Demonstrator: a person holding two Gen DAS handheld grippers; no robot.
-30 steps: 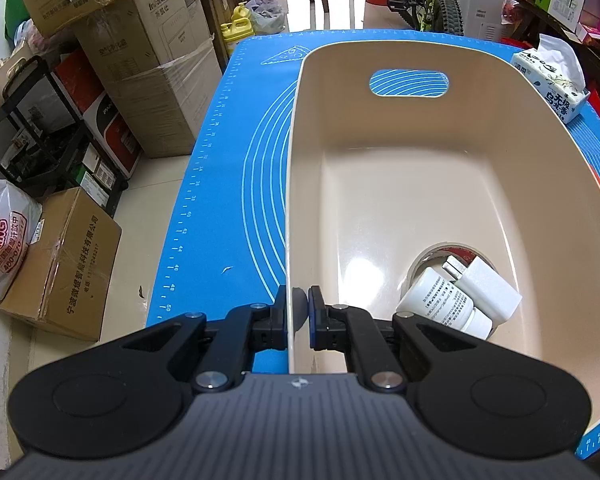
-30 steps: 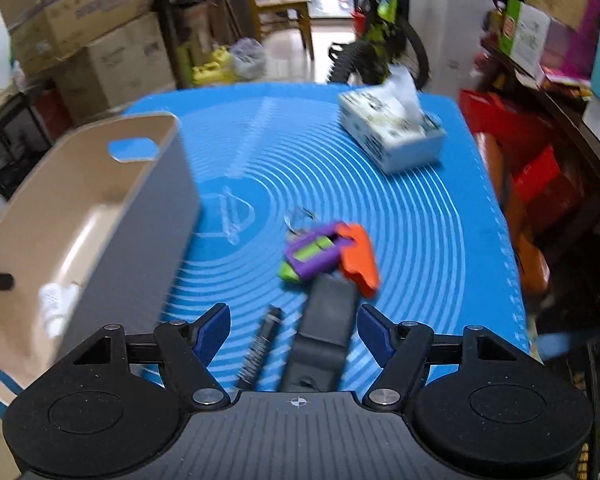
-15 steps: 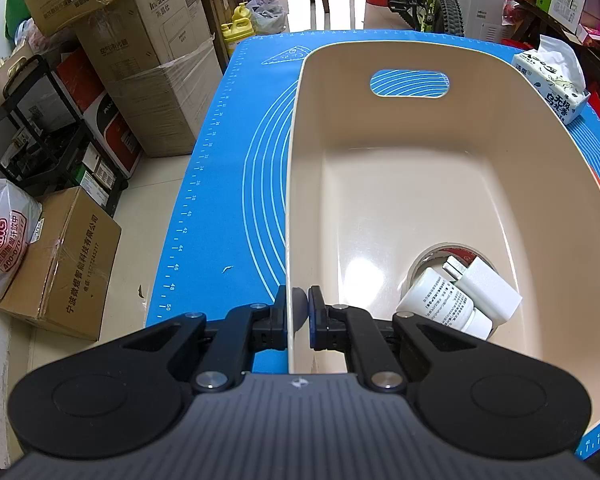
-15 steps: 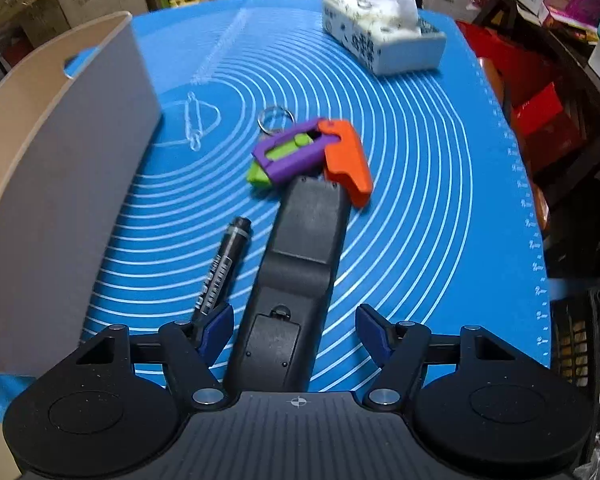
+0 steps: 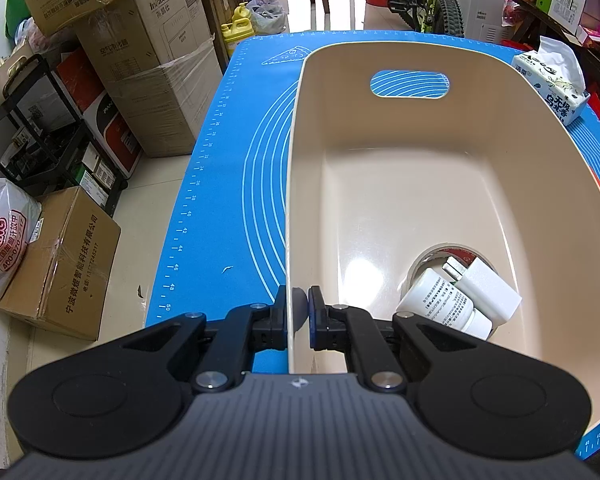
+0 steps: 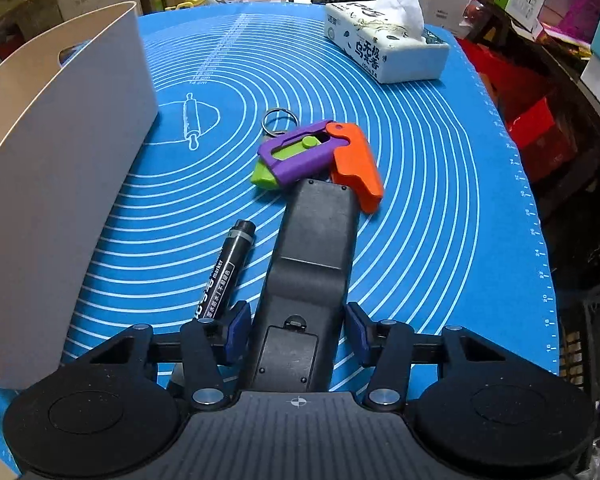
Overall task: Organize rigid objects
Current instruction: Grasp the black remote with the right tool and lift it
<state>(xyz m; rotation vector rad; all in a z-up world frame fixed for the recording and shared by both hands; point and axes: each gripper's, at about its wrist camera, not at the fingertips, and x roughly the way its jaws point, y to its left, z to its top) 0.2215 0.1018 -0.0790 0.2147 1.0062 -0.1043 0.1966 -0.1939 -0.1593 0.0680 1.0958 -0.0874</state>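
Fingers first: our right gripper (image 6: 295, 330) has its 2 blue pads about half apart and closing, with the black remote (image 6: 306, 276) lying face down between them, a sliver of gap showing on each side. Our left gripper (image 5: 298, 316) is pinched tight on the near rim of the beige bin (image 5: 380, 184), steadying it.

Just left of the remote lies a black marker (image 6: 225, 272), almost touching our left pad; we judge that pad could nudge or trap it as the jaws close. The remote's far end touches the purple and orange folding toy (image 6: 320, 156), which may be dragged along on the lift.

Readable writing: "marker" on the pen. Inside the bin sit a white bottle (image 5: 440, 304) and a white charger (image 5: 488, 292). Farthest off stands a tissue pack (image 6: 384, 46).
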